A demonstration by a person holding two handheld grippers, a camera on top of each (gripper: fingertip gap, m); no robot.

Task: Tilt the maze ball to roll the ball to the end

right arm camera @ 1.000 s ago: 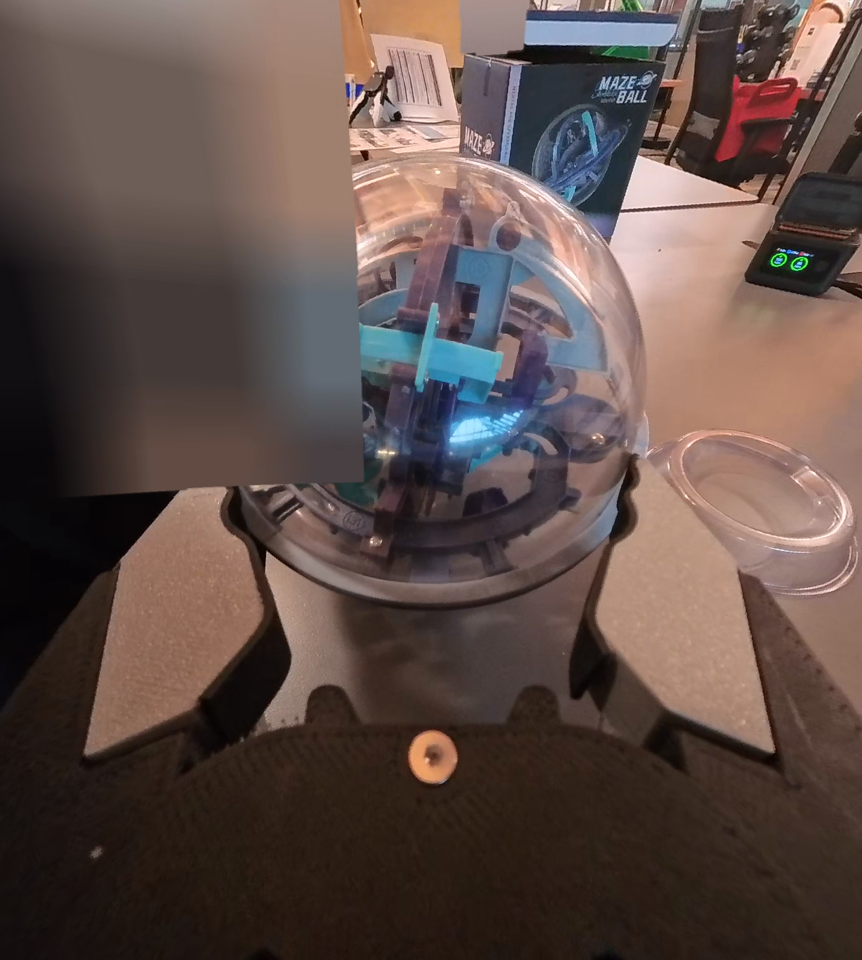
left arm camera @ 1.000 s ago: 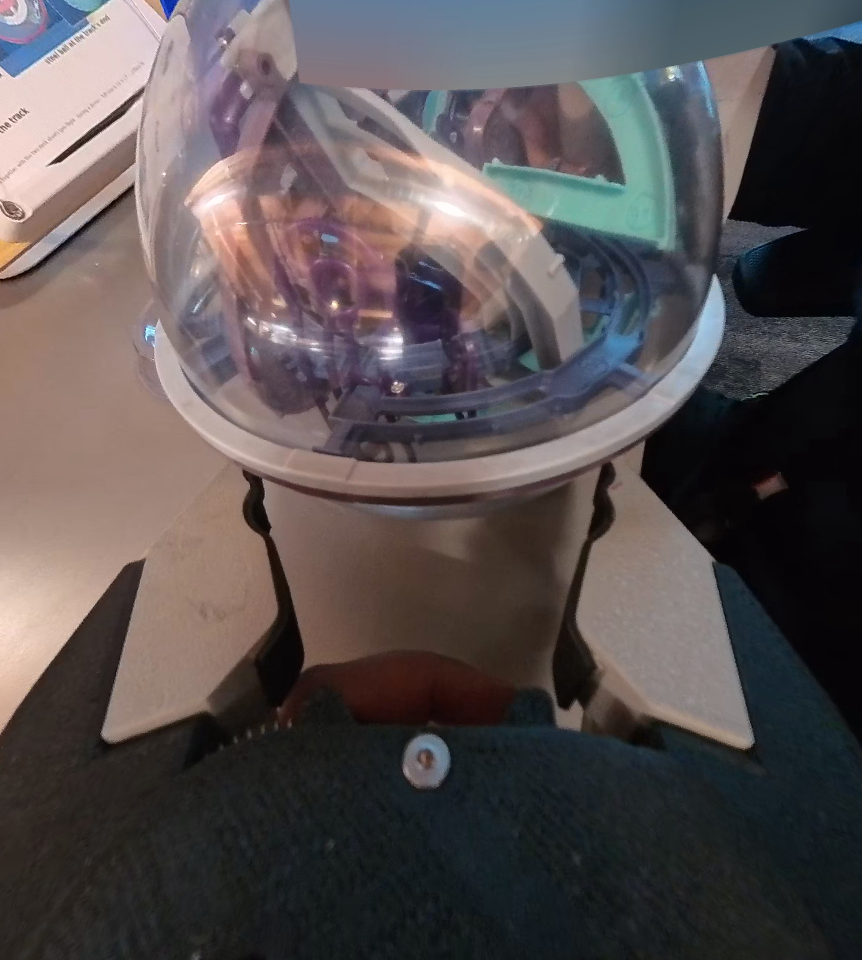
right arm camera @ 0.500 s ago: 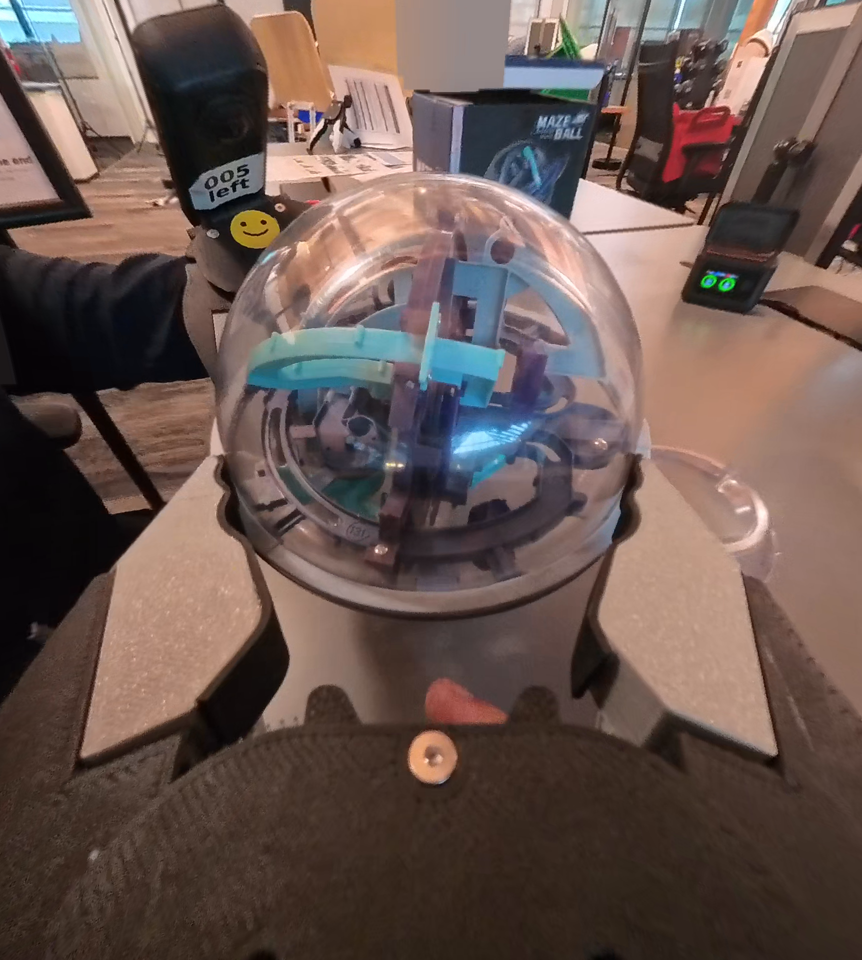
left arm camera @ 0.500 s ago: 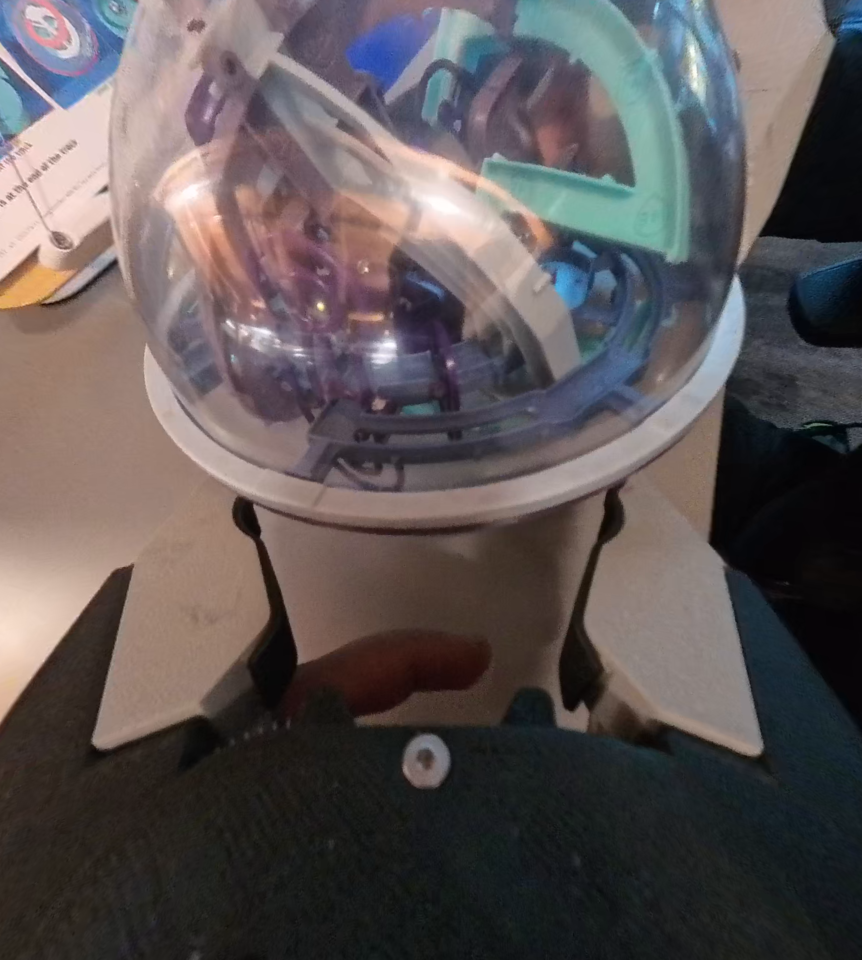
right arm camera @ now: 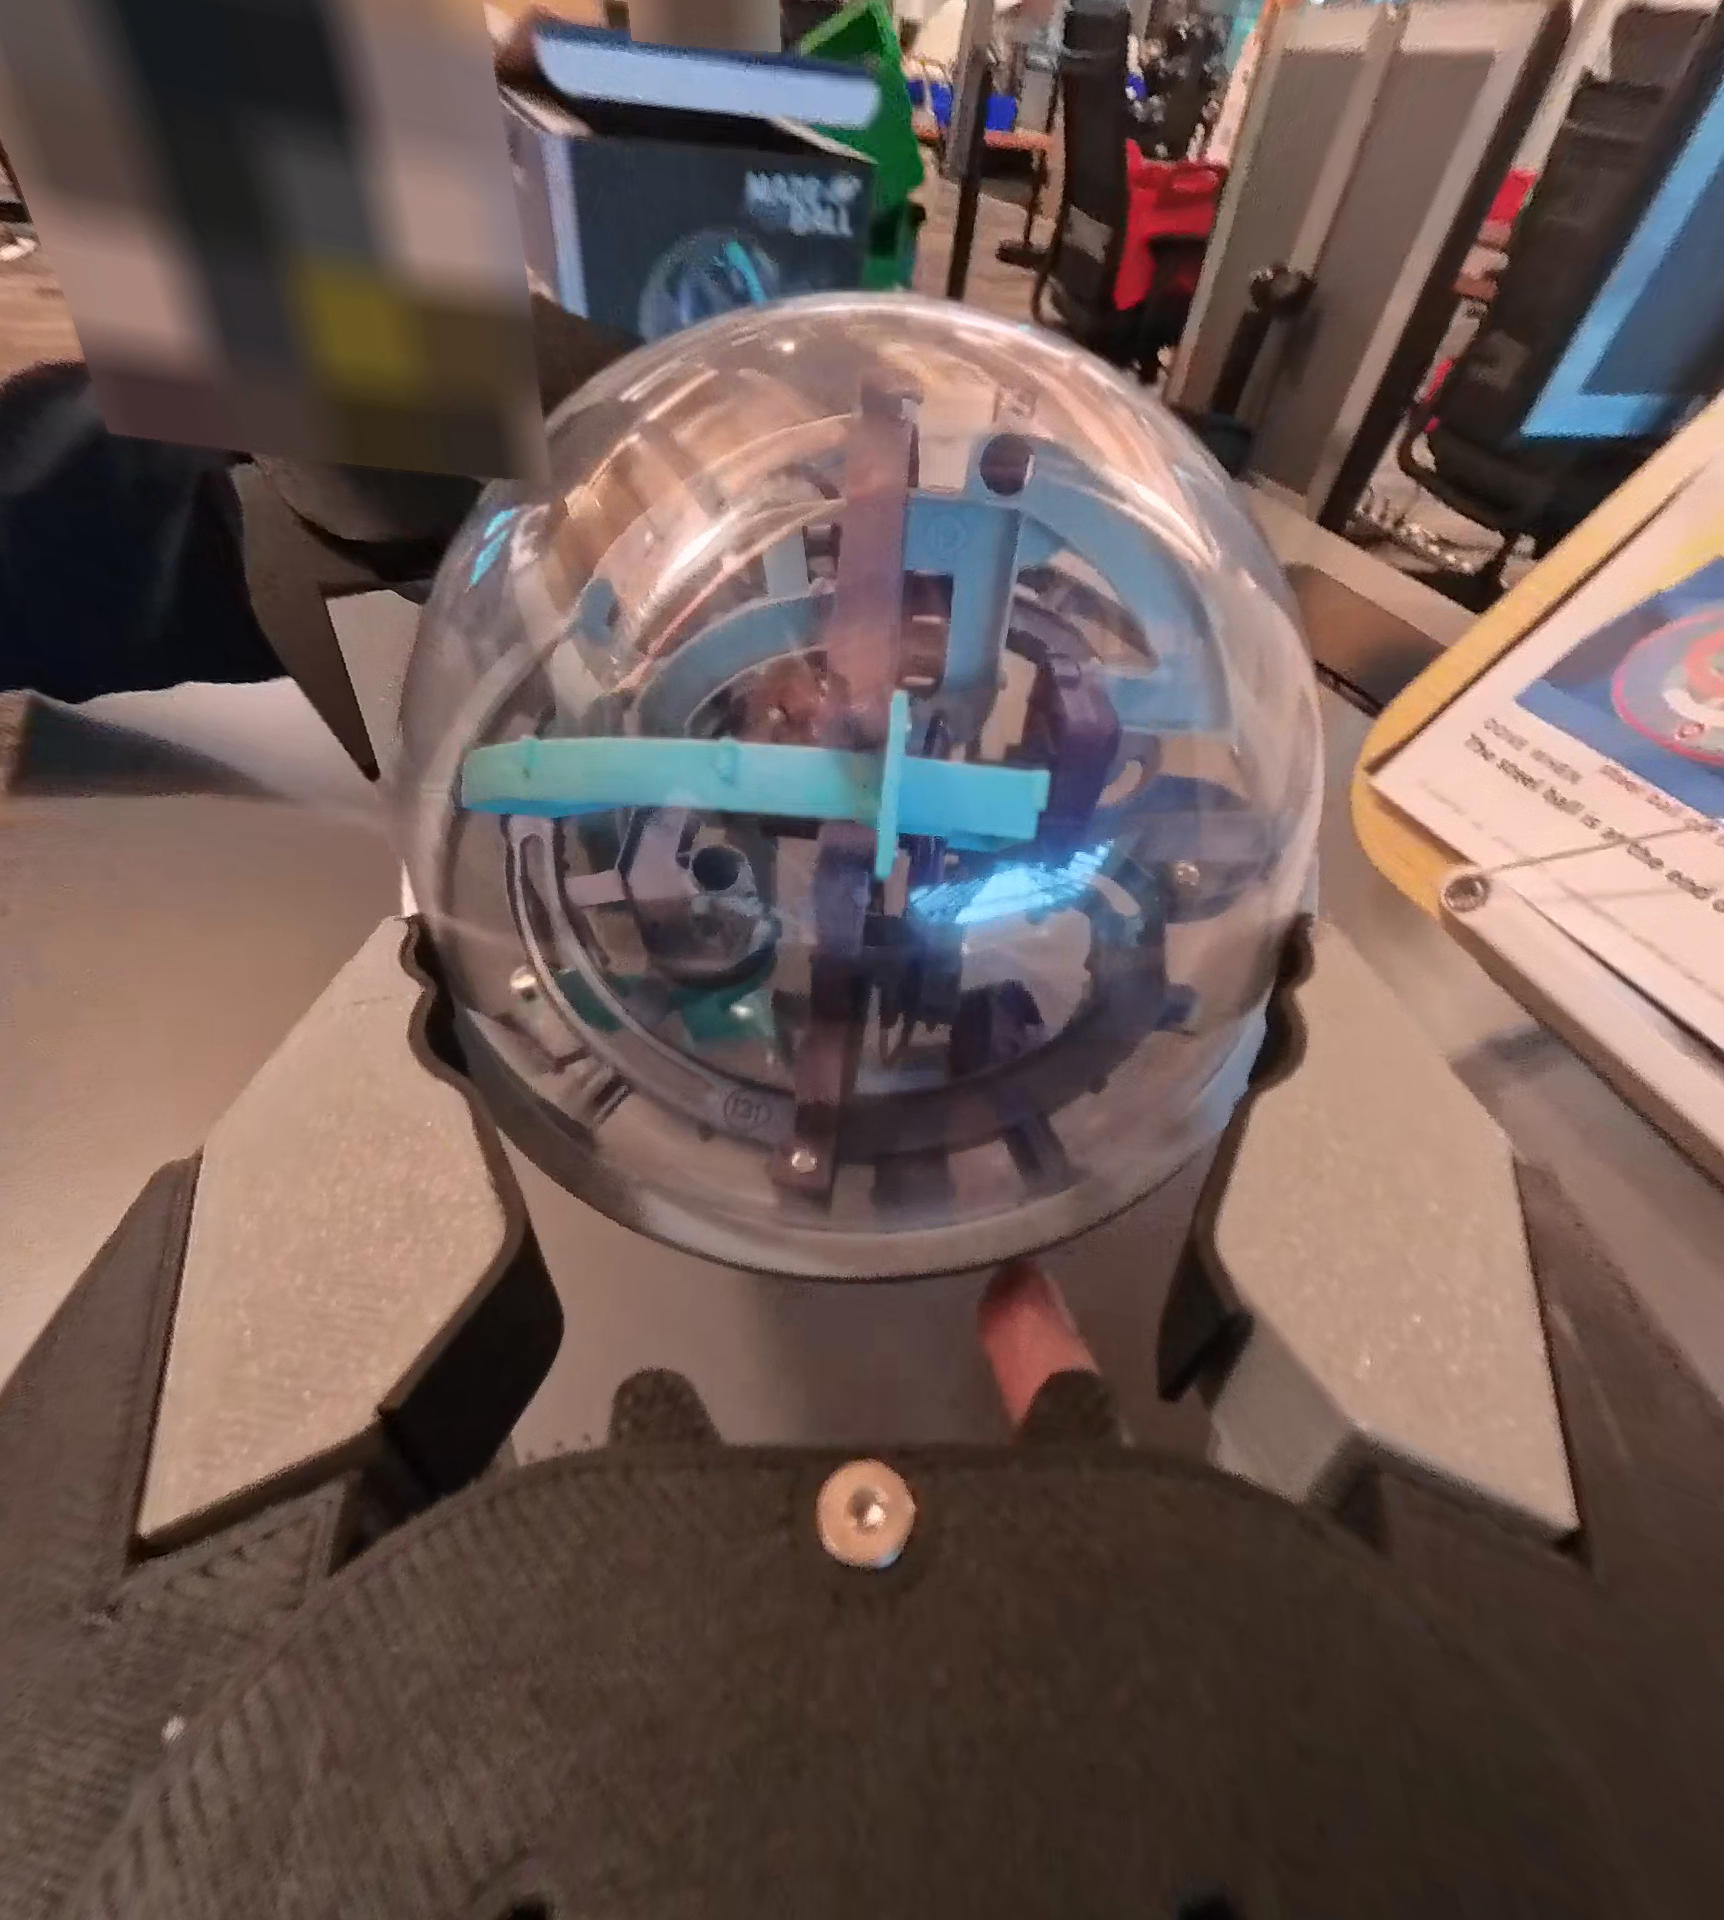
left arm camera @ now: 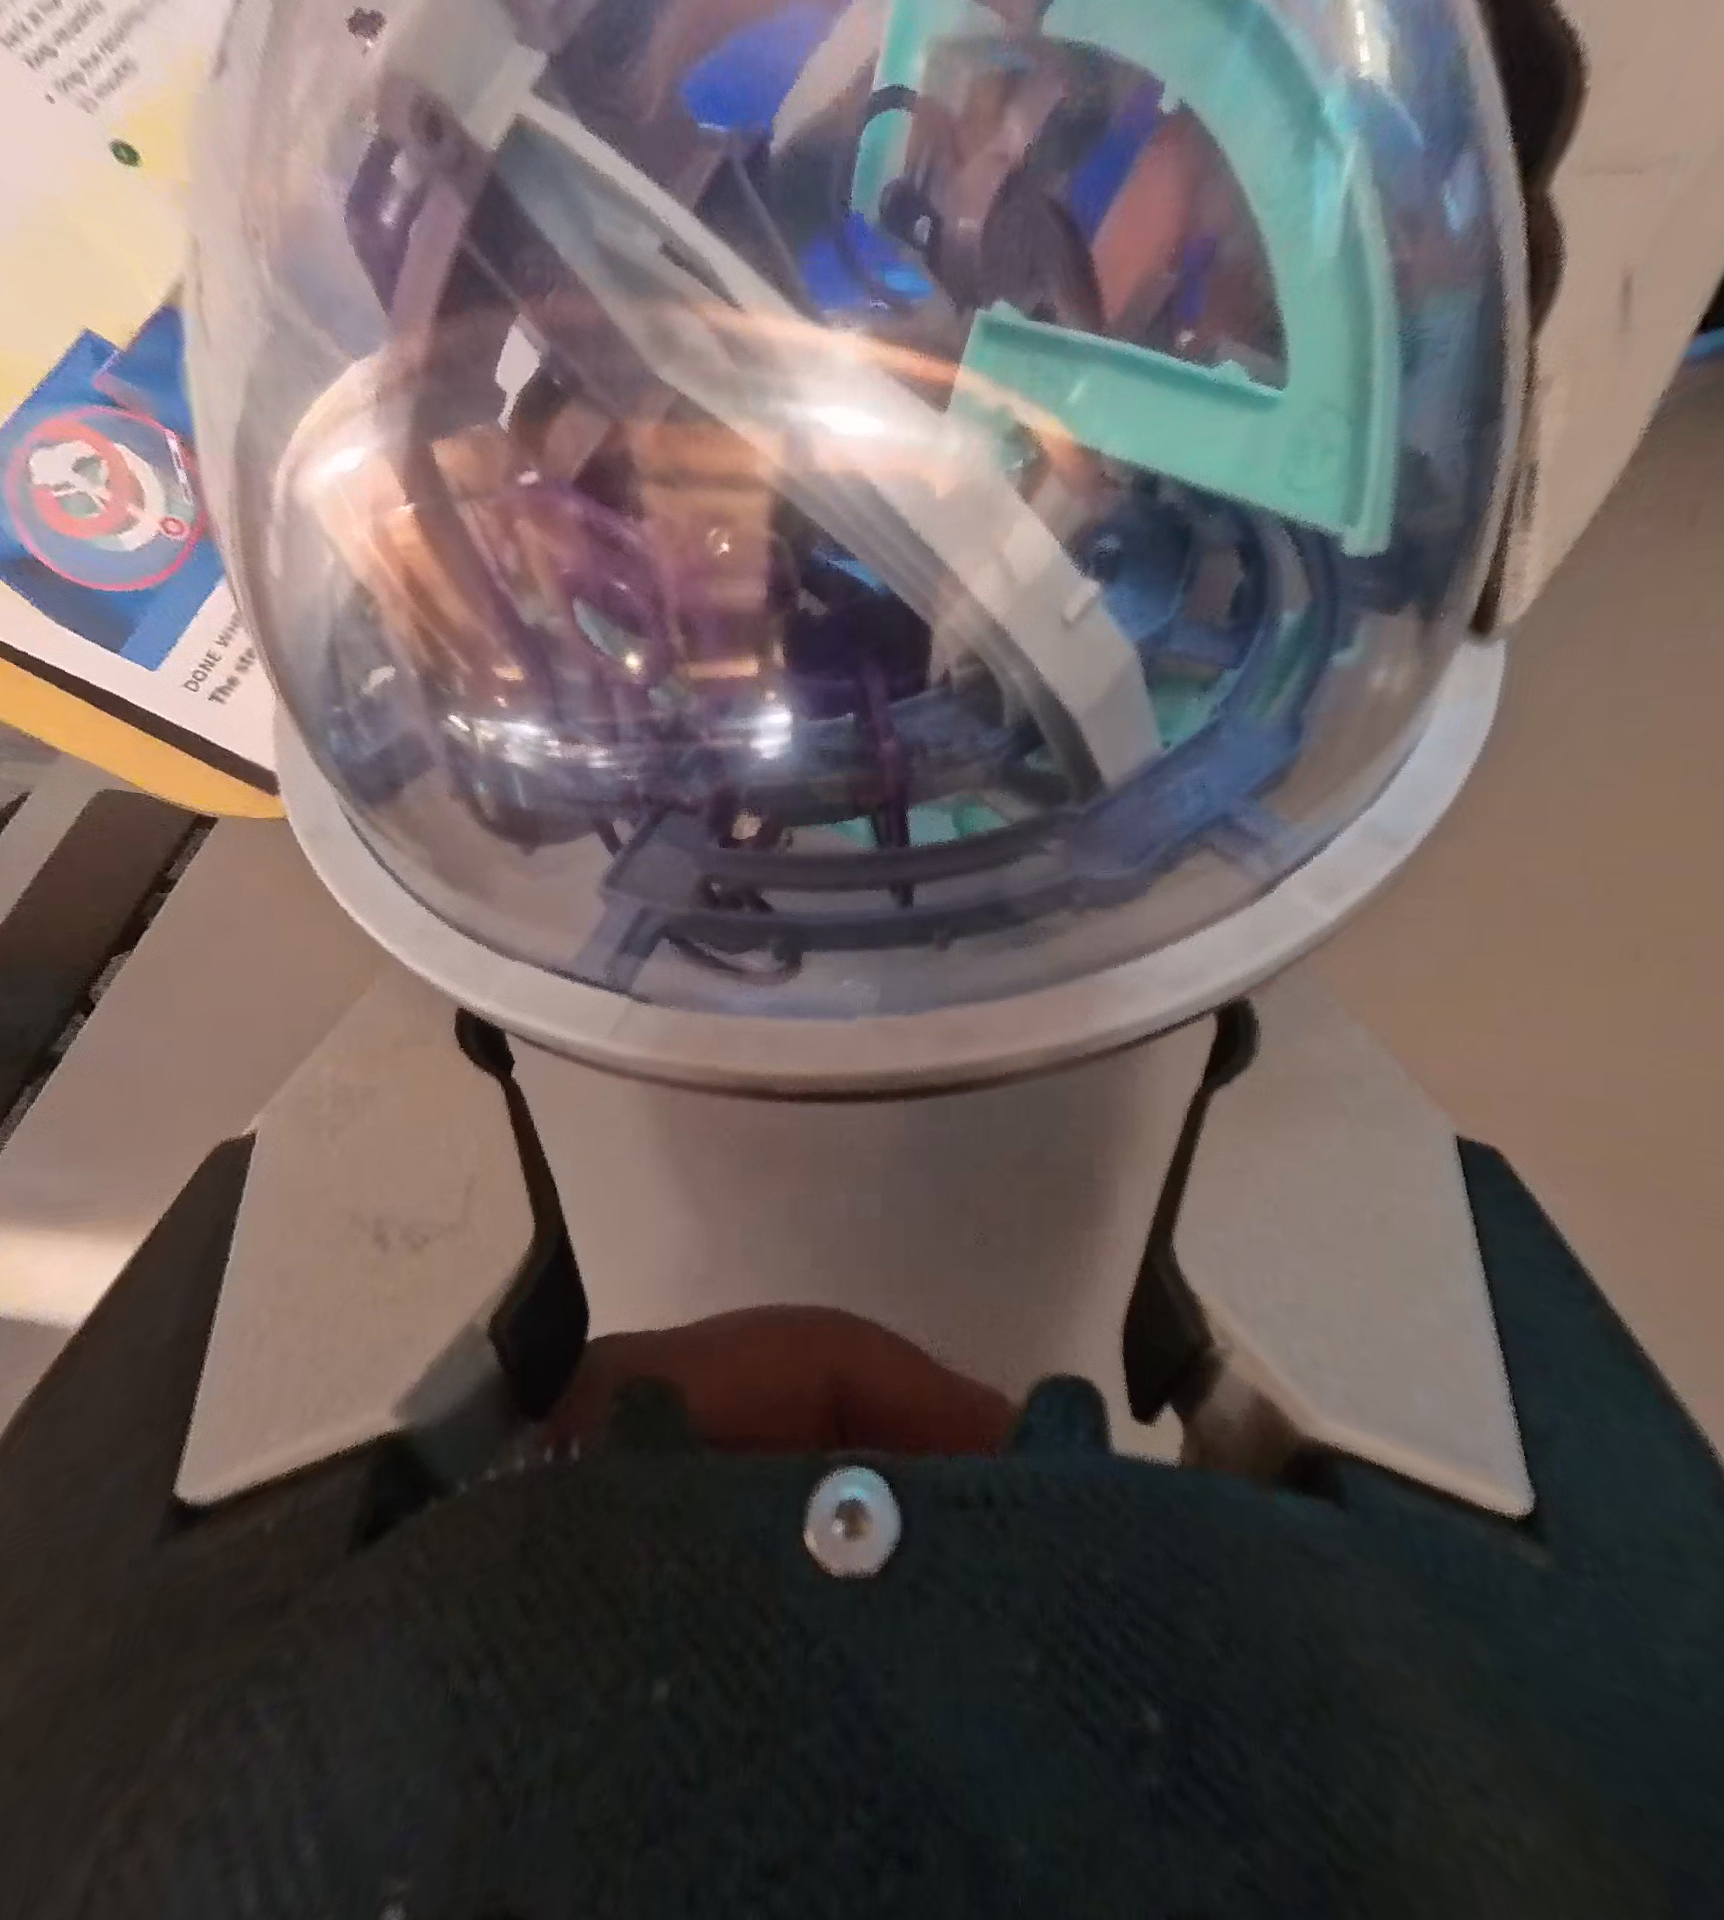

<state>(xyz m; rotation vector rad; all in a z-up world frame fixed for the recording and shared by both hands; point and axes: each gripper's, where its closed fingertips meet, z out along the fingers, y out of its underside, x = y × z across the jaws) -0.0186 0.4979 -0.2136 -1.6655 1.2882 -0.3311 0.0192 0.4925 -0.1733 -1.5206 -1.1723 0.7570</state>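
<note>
- The left gripper (left arm camera: pixel 853 1023) clamps the clear plastic maze ball (left arm camera: pixel 837 499) by its white rim, steadying it.
- The right gripper (right arm camera: pixel 858 992) grips the far-side dome (right arm camera: pixel 858 748), so both share tilting.

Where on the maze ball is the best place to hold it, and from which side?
Hold the maze ball low on the clear shell, near its widest part, one gripper from each opposite side. The smooth sphere offers no handle. The right gripper cups it this way now; the left gripper meets it just below the white rim.
</note>
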